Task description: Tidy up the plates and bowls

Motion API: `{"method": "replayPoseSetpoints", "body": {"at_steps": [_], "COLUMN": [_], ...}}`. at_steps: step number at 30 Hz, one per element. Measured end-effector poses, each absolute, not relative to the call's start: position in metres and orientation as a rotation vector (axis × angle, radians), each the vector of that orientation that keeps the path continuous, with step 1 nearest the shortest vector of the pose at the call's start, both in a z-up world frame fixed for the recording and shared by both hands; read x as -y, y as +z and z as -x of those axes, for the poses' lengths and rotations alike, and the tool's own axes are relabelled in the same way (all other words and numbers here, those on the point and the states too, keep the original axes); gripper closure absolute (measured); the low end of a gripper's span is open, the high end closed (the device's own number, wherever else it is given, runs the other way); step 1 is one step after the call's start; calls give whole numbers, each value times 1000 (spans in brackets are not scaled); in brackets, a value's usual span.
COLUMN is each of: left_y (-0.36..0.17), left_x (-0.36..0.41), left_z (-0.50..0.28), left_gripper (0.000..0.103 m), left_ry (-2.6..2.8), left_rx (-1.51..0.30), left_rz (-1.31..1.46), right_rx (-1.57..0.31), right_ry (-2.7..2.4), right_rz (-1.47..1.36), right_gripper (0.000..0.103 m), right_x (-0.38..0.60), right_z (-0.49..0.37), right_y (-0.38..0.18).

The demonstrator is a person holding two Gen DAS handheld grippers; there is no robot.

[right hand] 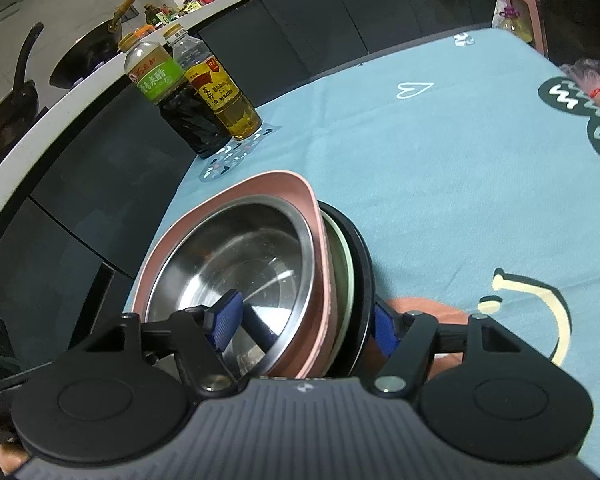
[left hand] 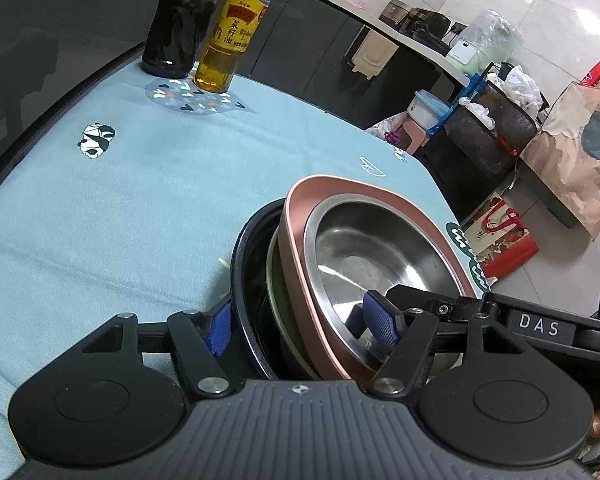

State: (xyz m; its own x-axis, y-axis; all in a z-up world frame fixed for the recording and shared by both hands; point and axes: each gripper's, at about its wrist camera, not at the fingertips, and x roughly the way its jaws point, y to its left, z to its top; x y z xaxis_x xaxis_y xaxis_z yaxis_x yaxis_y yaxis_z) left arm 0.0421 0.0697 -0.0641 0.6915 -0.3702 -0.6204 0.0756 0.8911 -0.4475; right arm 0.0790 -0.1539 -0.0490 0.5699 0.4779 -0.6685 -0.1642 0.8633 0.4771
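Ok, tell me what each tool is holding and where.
Left tool and right tool straddle opposite rims of the bowl stack; a firm grip cannot be told.

Dark bottle (left hand: 178, 36) top cropped

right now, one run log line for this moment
stage: bowl stack gripped both sides | left gripper: straddles rims | right gripper: straddles rims | site: blue tablecloth | nearby: two bottles
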Motion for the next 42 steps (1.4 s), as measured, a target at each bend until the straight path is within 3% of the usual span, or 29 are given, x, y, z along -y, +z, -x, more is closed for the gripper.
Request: {"method": "replayPoseSetpoints", "body": {"at_steps": [16, 42], "left_y": [-52, -25], "left_x": [-66, -52], "left_z": [-55, -151], "left_gripper": [42, 42], "left_ry": [-241, -280], "left_rx": [-782, -741], "left_rz": [395, 365], "right_rx": [-919, -890], "right_ry": [366, 315], "right_rz": [-391, -390], "right_gripper": [45, 45], "right_x": [154, 162], "right_z": [-93, -177], "right_y": [-38, -8]}}
